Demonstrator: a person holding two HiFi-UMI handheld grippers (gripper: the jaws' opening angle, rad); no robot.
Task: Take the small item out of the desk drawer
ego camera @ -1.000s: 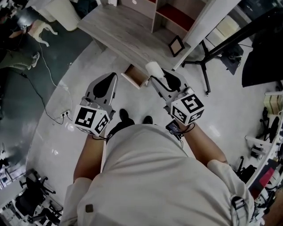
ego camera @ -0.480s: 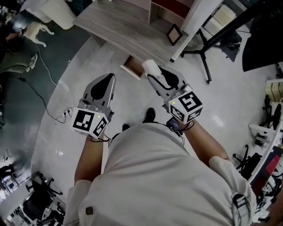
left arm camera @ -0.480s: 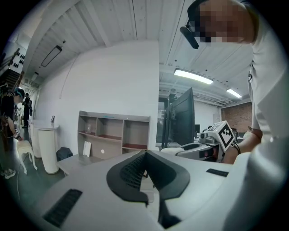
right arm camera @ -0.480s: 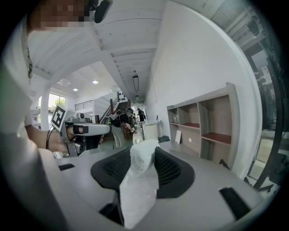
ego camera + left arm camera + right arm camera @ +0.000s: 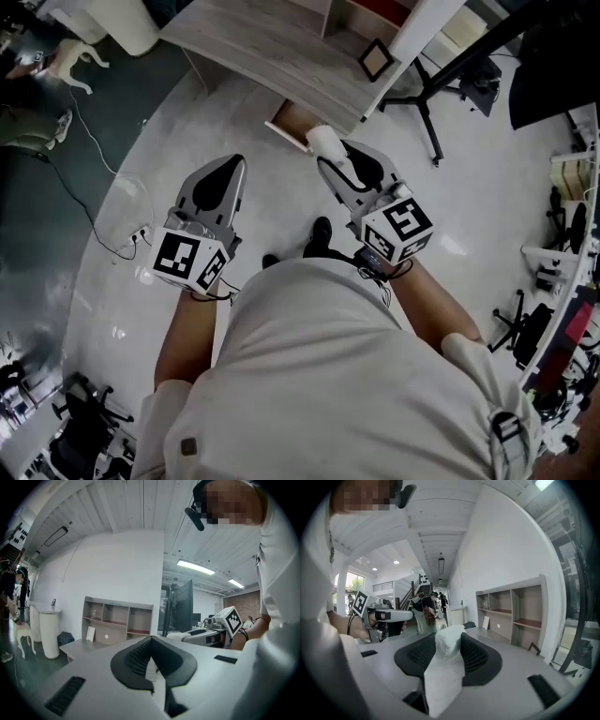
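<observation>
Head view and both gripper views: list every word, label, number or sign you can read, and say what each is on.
Readable text: none.
The marker cube on the left gripper and the marker cube on the right gripper: black-and-white square patterns, no letters.
The white item in the right gripper's jaws: no print.
The frame beside the desk: too small to read.

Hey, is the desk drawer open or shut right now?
Open: the drawer juts out past the edge of the desk, its brown inside showing.
</observation>
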